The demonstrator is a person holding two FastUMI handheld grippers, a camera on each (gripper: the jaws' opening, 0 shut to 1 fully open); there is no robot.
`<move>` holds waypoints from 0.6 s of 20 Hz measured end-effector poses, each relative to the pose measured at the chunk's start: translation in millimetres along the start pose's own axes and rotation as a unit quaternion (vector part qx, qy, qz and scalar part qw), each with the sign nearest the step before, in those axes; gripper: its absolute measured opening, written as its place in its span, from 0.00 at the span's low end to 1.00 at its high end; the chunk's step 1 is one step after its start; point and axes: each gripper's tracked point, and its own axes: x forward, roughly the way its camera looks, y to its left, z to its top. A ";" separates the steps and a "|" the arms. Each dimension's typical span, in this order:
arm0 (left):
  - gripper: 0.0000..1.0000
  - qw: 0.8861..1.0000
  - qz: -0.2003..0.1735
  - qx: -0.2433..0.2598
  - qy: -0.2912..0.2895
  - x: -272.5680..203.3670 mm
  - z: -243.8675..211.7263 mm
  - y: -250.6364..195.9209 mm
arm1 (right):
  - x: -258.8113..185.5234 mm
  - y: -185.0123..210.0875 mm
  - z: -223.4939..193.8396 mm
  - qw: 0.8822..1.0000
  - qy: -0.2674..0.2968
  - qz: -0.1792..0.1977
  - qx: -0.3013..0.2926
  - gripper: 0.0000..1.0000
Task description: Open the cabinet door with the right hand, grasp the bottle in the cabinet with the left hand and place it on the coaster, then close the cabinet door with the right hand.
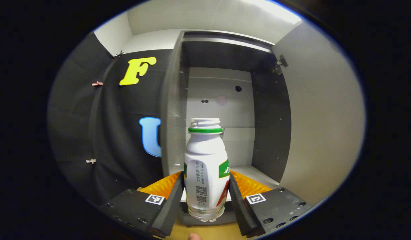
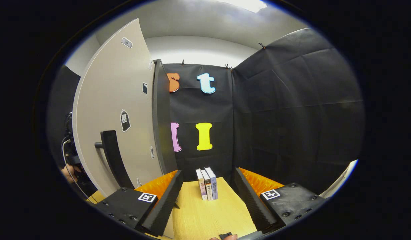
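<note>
Looking along the left gripper [image 1: 205, 196] in the left gripper view, the jaws are closed on the bottle [image 1: 205, 166], one finger pressing each side of its lower body. The bottle stands upright, white with a green band under its uncapped mouth, its clear base just above the wooden worktop [image 1: 205, 231]. Behind it the cabinet [image 1: 222, 100] stands open, dark side walls framing a pale back panel with a few small holes. The cabinet door [image 1: 322, 116] is swung out to the right, its hinge [image 1: 279, 65] showing near the top. Black cloth hangs left of the cabinet, held by small clips.

From the right gripper view, the right gripper [image 2: 209, 200] has its jaws spread apart with nothing between them, hovering over the worktop [image 2: 205, 213]. Three books [image 2: 207, 183] stand upright side by side on the worktop ahead, near the cloth wall. The open cabinet door [image 2: 115, 110] fills the left side, its dark handle [image 2: 113, 156] just beside the left finger. Past the door's edge, a hand [image 2: 70, 171] and a cable are partly visible.
</note>
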 end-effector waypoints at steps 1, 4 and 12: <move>0.73 1.000 0.003 -0.001 0.000 -12.9 -2.1 8.5 | 0.9 -1.2 0.7 1.000 -0.003 -0.003 -0.001 0.98; 0.74 1.000 0.008 0.003 -0.008 -50.2 -14.4 30.8 | 0.9 -6.1 4.9 1.000 -0.013 -0.017 -0.004 0.97; 0.74 1.000 0.010 0.003 -0.021 -141.7 -78.3 55.5 | -0.5 2.7 5.4 0.999 -0.023 -0.033 -0.022 0.98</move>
